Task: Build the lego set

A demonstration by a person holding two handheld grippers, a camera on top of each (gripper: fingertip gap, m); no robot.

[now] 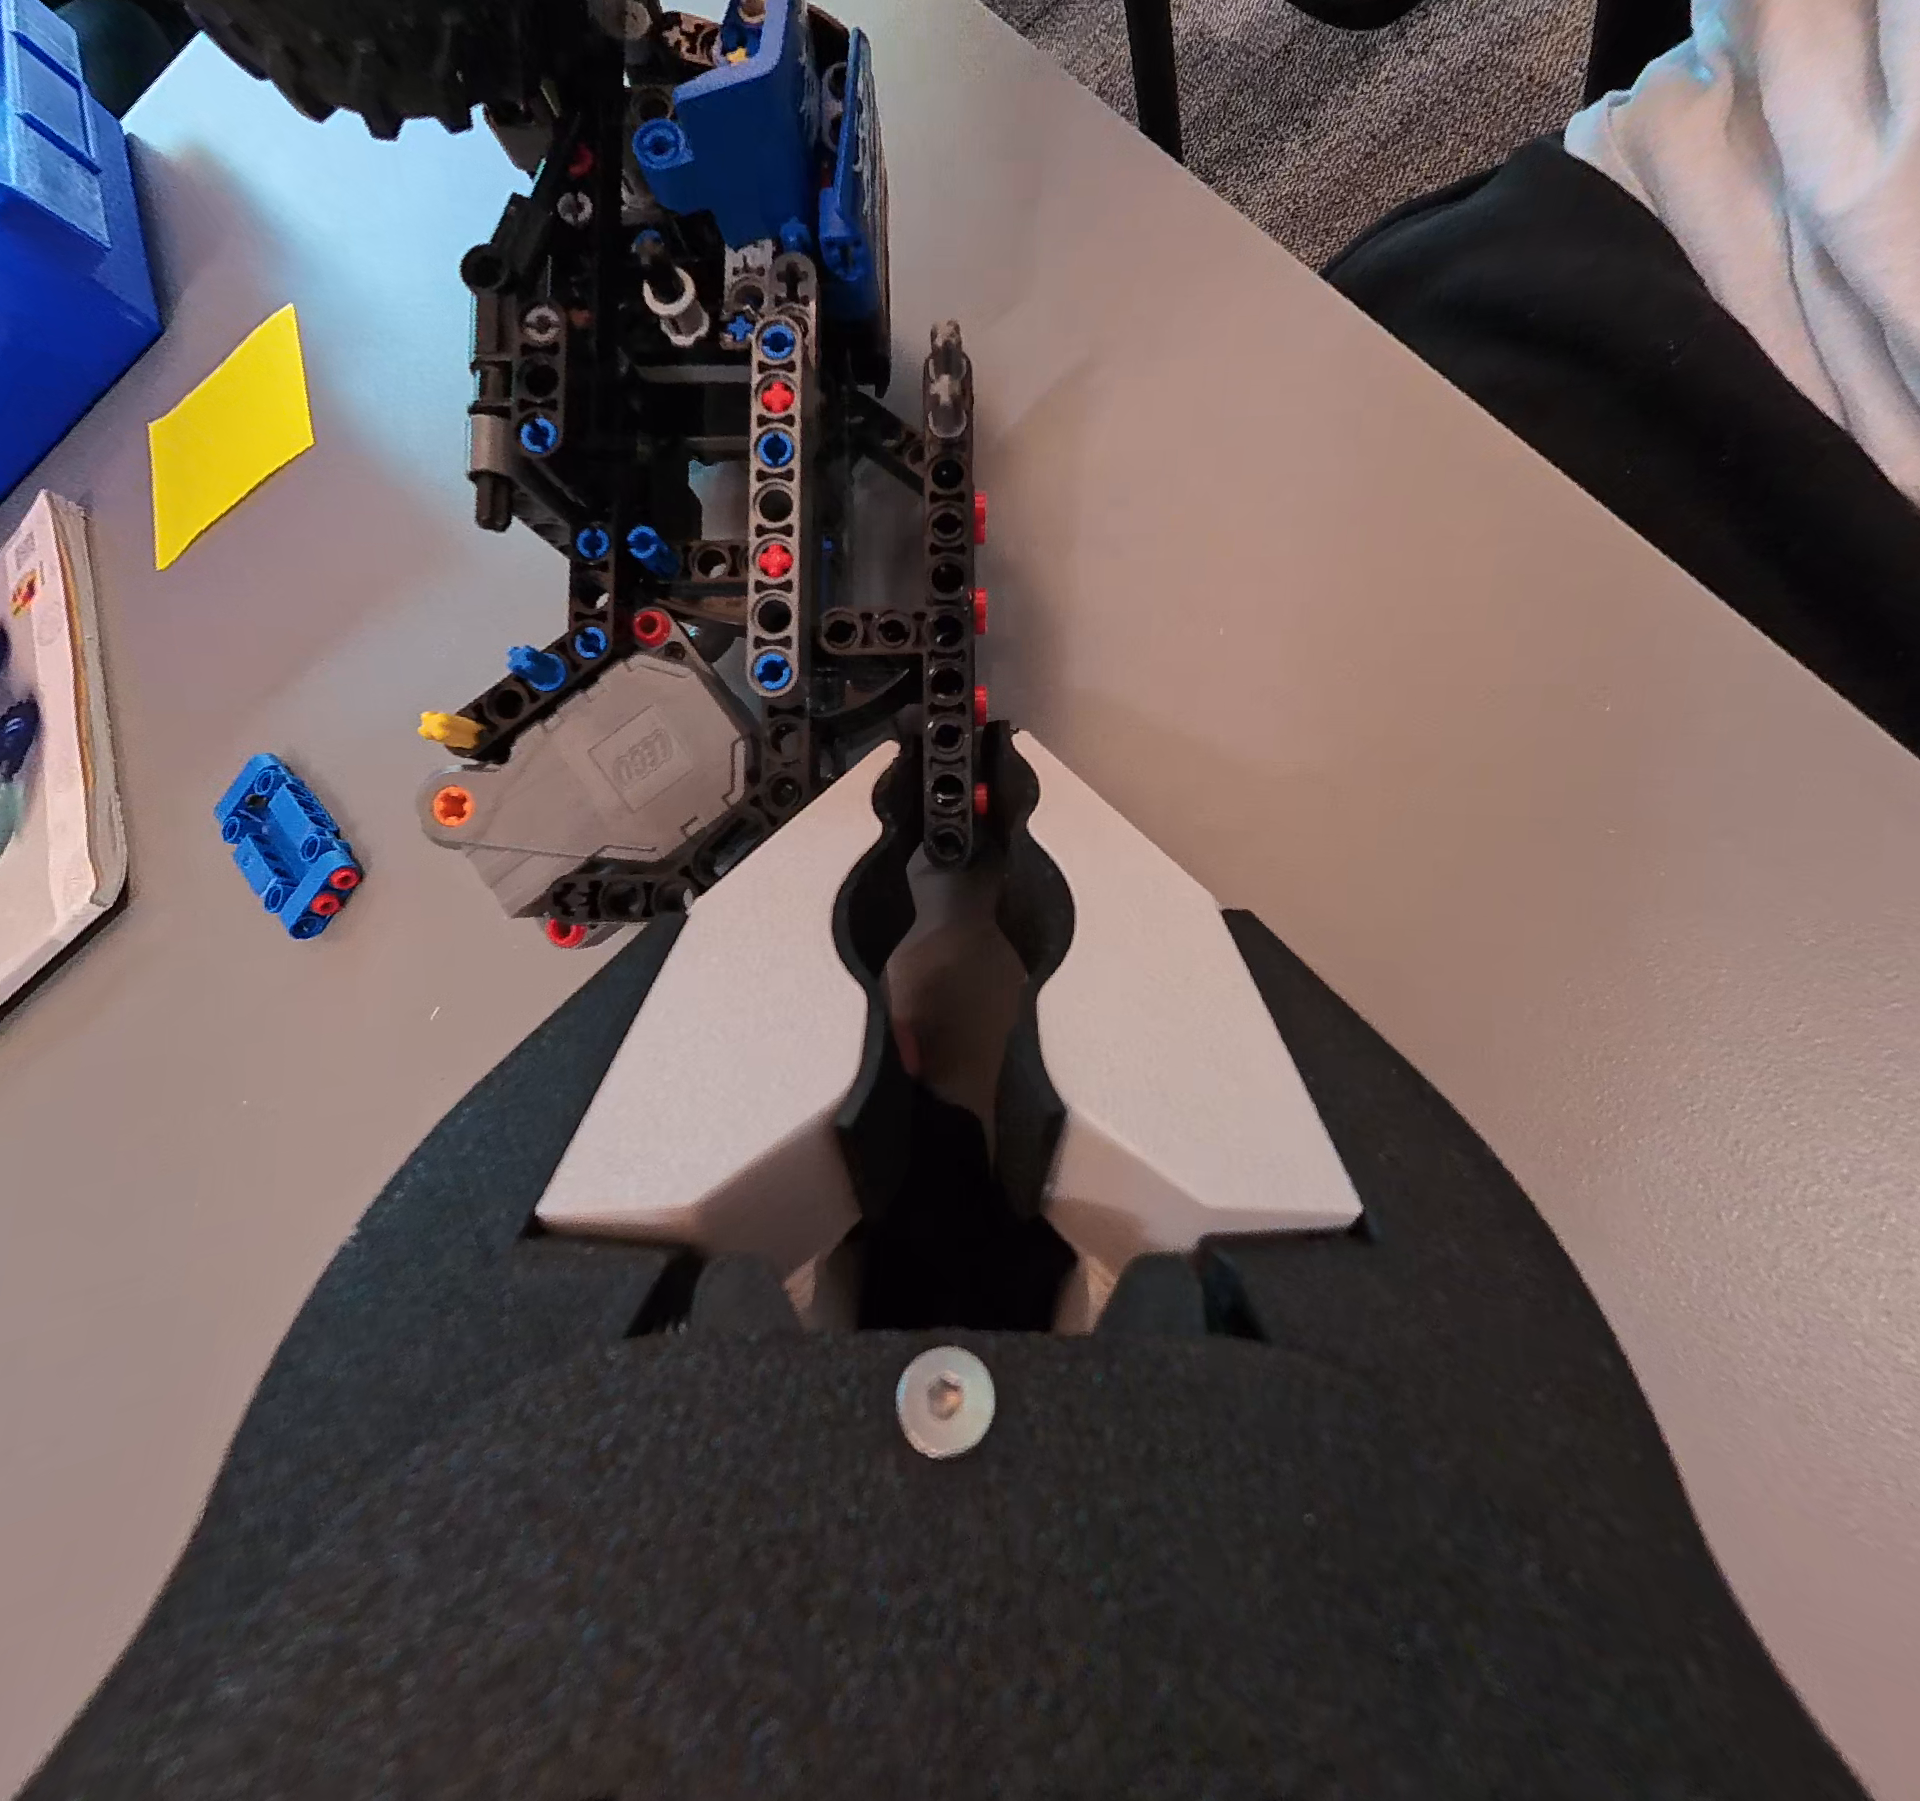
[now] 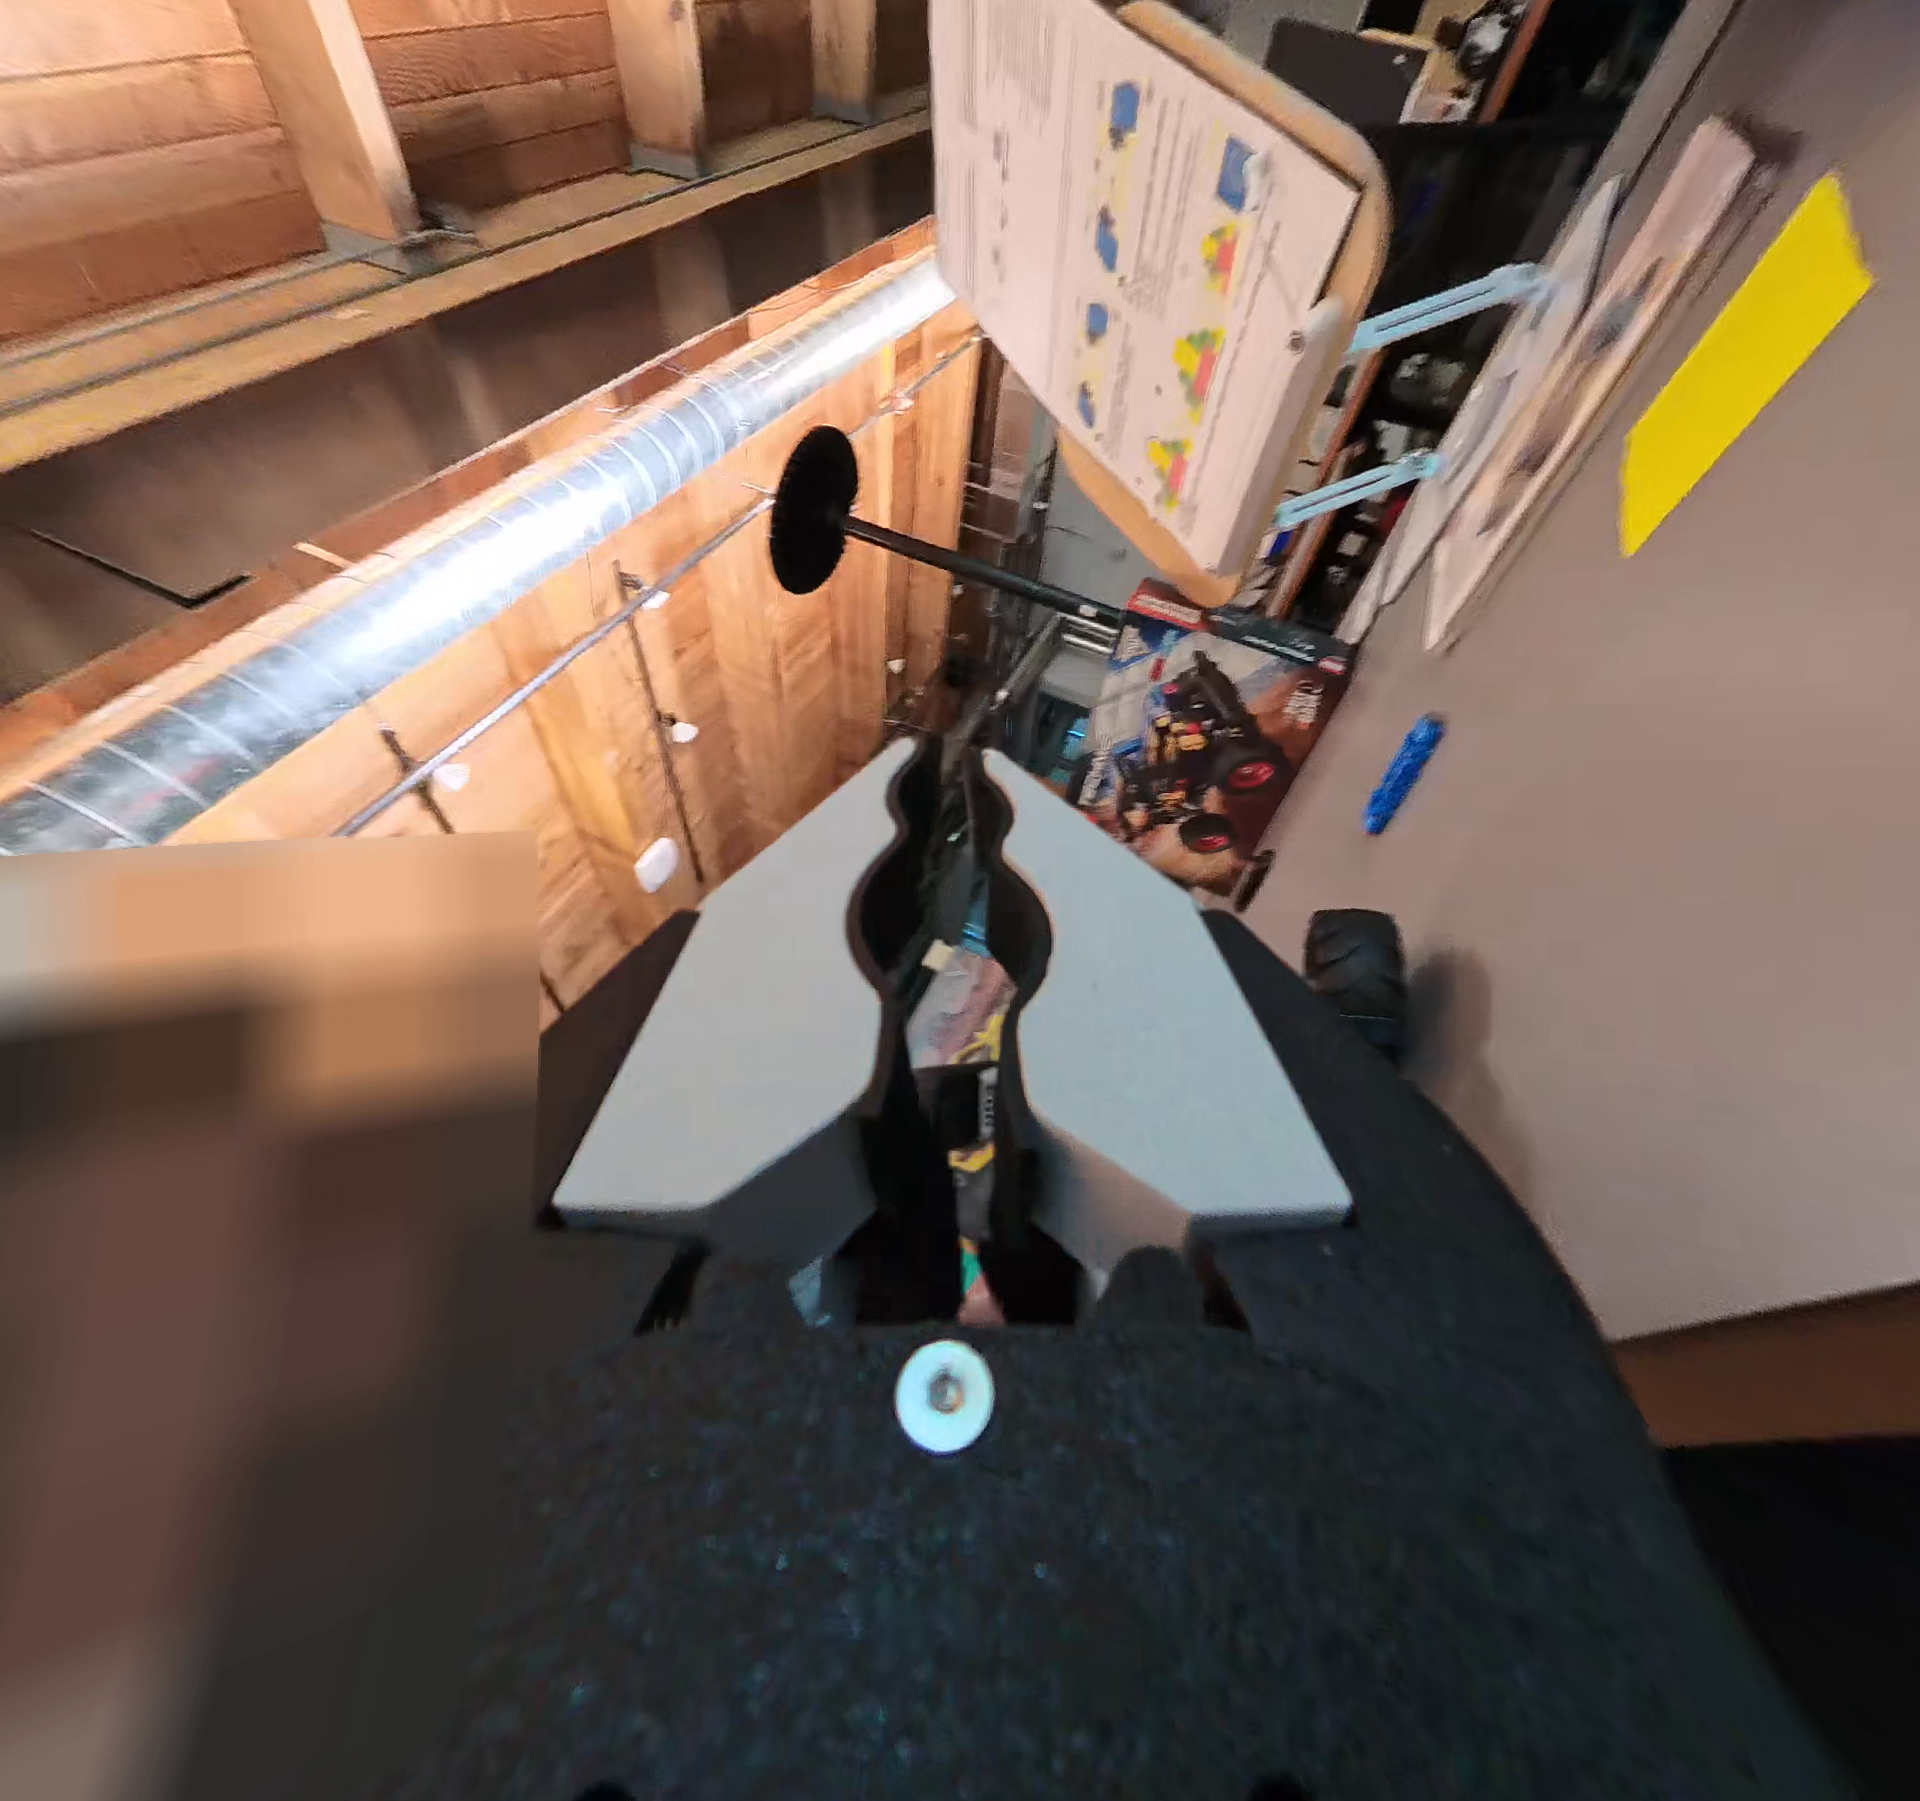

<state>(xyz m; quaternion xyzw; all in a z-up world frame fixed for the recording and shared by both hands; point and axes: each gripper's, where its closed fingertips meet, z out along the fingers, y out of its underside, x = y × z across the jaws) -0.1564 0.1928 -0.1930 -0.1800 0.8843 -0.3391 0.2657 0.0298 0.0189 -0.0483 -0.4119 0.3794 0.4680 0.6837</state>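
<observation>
In the left wrist view my left gripper (image 1: 956, 764) is shut on the near end of a black holed beam (image 1: 948, 598) with red pins. The beam belongs to a brick-built vehicle frame (image 1: 774, 504) lying on the grey table (image 1: 1351, 920). The frame carries a grey motor block (image 1: 613, 785), blue panels (image 1: 758, 89) and a big black tyre (image 1: 364, 6). In the right wrist view my right gripper (image 2: 951, 759) is raised off the table and tilted, nearly shut on a thin black part (image 2: 961, 816). A black axle with a gear disc (image 2: 816, 510) sticks out beyond it.
A small blue brick piece (image 1: 286, 847), a yellow note (image 1: 229, 432), a blue box (image 1: 52, 224) and a booklet (image 1: 42, 743) lie left of the frame. A person's sleeve (image 1: 1787, 172) is beyond the table edge. An instruction sheet on a stand (image 2: 1143, 245), a product box (image 2: 1205, 712) and a loose tyre (image 2: 1356, 972) are nearby.
</observation>
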